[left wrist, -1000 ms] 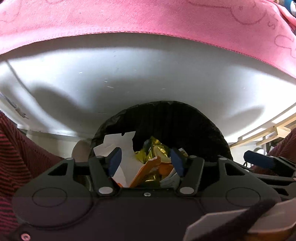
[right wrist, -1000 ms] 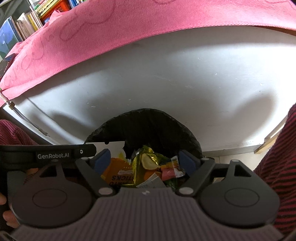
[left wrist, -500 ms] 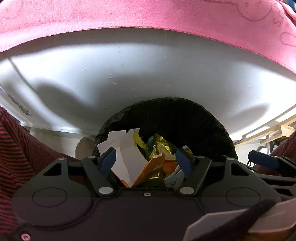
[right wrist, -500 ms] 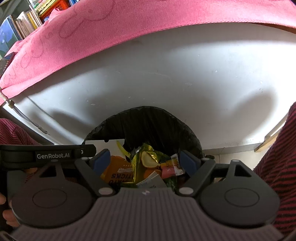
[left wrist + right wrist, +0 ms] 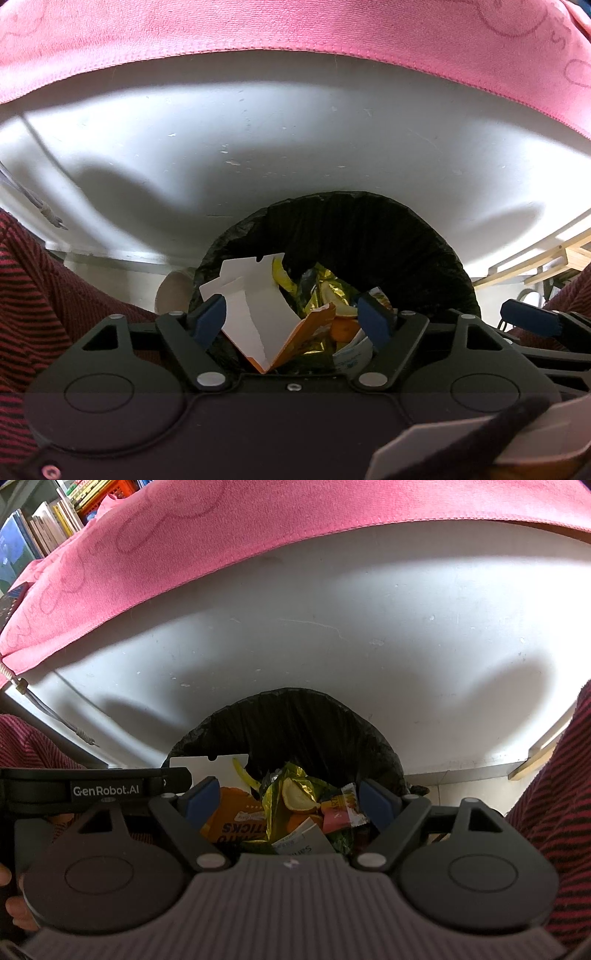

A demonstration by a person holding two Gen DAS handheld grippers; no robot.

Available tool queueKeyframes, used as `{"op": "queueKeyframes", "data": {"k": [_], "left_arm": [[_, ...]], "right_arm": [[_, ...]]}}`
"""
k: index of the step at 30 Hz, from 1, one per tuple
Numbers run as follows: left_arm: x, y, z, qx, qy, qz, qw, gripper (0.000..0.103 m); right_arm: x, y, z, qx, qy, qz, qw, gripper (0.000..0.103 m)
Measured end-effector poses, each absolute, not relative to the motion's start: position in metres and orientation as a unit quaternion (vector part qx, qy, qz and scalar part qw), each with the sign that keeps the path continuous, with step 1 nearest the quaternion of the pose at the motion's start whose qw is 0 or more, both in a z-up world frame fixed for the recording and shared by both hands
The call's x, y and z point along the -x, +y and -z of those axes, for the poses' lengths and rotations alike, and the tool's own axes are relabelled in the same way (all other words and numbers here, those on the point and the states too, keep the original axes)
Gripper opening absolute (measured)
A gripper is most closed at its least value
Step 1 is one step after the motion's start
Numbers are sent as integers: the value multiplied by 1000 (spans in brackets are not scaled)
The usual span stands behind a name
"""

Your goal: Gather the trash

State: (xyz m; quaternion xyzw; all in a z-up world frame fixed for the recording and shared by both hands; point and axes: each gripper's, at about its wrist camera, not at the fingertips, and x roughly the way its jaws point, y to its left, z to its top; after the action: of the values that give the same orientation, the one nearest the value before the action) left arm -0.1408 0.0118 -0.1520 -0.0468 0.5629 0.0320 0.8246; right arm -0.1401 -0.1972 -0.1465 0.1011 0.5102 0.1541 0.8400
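While both tongs hang over the bin (image 5: pixel 369 236), the left gripper (image 5: pixel 291 317) has just been opening, its jaws clear of the carton (image 5: pixel 255 314) standing below, long axis tilted. The right gripper (image 5: pixel 291 801) gapes empty above the wrappers (image 5: pixel 284 797).

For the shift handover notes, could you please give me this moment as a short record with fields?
setting: white table with a pink cloth over its far part
bin: black-lined trash bin below the table edge
contents: orange-and-white carton, gold foil wrapper, citrus peel, pink snack packet
left gripper: jaws have just been opening, over the bin; the carton is between them, unpressed
right gripper: open over the bin, holding nothing
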Motion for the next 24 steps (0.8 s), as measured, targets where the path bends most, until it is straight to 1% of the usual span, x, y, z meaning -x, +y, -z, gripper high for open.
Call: {"op": "queueKeyframes", "data": {"k": [24], "left_arm": [[141,9,152,37,562,-37,826,77]], "right_arm": [[140,-197,147,-101,512,-155,839,89]]}}
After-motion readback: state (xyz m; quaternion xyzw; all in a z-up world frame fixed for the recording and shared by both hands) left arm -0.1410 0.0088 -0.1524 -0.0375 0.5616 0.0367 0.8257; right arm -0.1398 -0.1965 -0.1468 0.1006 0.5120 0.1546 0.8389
